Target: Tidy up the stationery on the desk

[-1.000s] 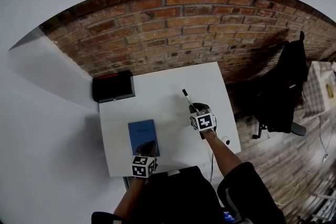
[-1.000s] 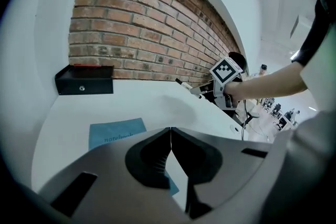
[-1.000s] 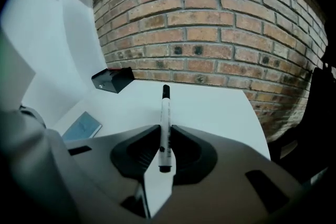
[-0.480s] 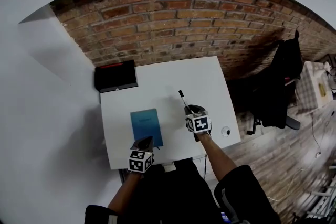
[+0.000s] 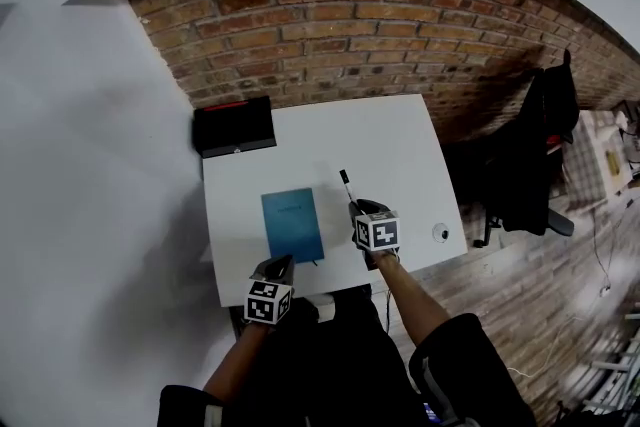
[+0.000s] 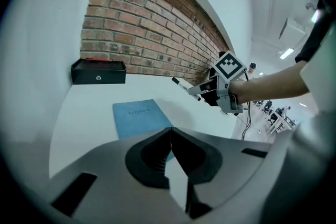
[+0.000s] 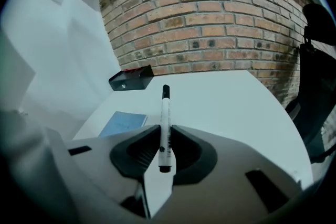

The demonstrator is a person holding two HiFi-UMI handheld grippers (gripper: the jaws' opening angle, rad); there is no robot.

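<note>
A blue notebook (image 5: 292, 224) (image 6: 140, 118) (image 7: 122, 123) lies flat in the middle of the white desk (image 5: 390, 150). My right gripper (image 5: 358, 209) (image 7: 164, 136) is shut on a white marker (image 5: 347, 185) (image 7: 165, 123) (image 6: 185, 86) with a black cap, held above the desk to the notebook's right and pointing toward the brick wall. My left gripper (image 5: 281, 265) (image 6: 170, 136) is shut and empty, at the desk's near edge just short of the notebook.
A black box (image 5: 235, 127) (image 6: 98, 72) (image 7: 132, 77) sits at the desk's far left corner against the brick wall. A small round white object (image 5: 440, 233) rests near the right front corner. A dark office chair (image 5: 535, 165) stands right of the desk.
The head view has shifted, so the desk sits lower and more to the right in the picture. My left gripper has drawn back off the notebook toward the near edge. The right gripper keeps hold of the marker.
</note>
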